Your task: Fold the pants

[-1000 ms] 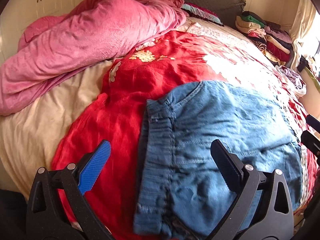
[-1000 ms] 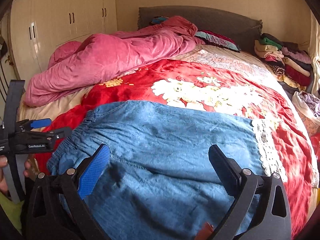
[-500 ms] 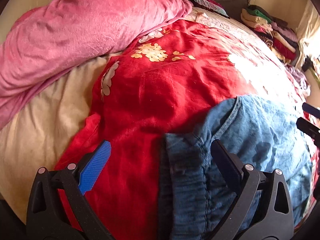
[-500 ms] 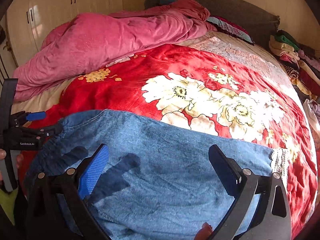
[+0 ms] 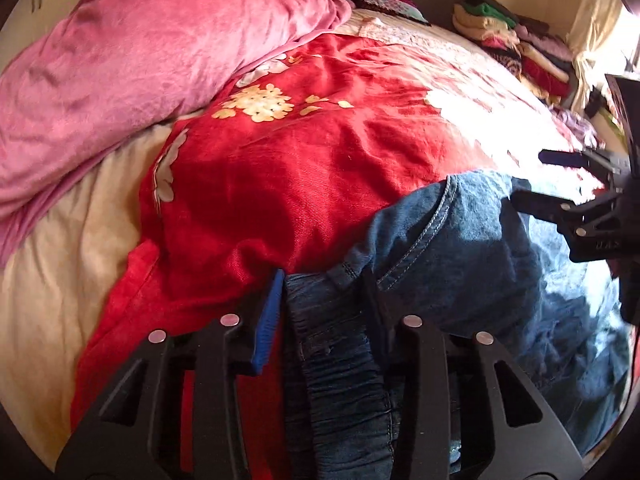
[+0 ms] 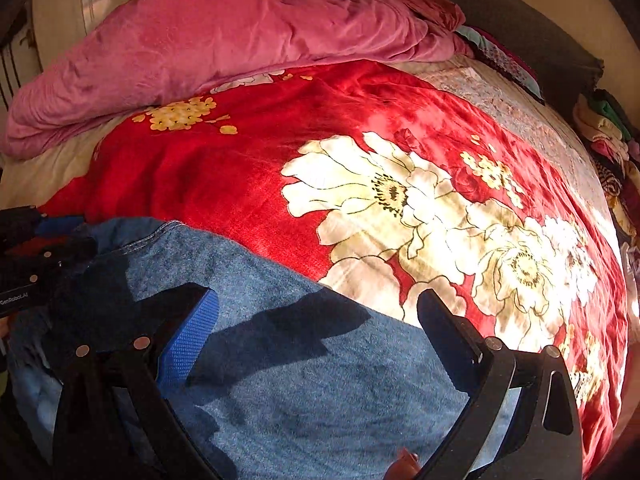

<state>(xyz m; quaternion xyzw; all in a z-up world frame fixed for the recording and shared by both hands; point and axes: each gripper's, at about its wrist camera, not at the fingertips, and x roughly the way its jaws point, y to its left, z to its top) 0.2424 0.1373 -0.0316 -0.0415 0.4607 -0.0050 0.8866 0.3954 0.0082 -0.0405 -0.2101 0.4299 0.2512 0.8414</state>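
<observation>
Closest to the left wrist camera, the left tongs [image 5: 322,276] have just been closing and now pinch the gathered waistband of the blue denim pants [image 5: 460,280]. Over the flat denim, the right tongs [image 6: 316,300] stand wide apart and grasp nothing, with the cloth just below them. Beyond, the pants lie on the red flowered blanket [image 6: 248,168] of the bed. Farther back a pink quilt [image 6: 224,36] is heaped, and folded clothes [image 5: 512,44] are stacked beside the headboard.
</observation>
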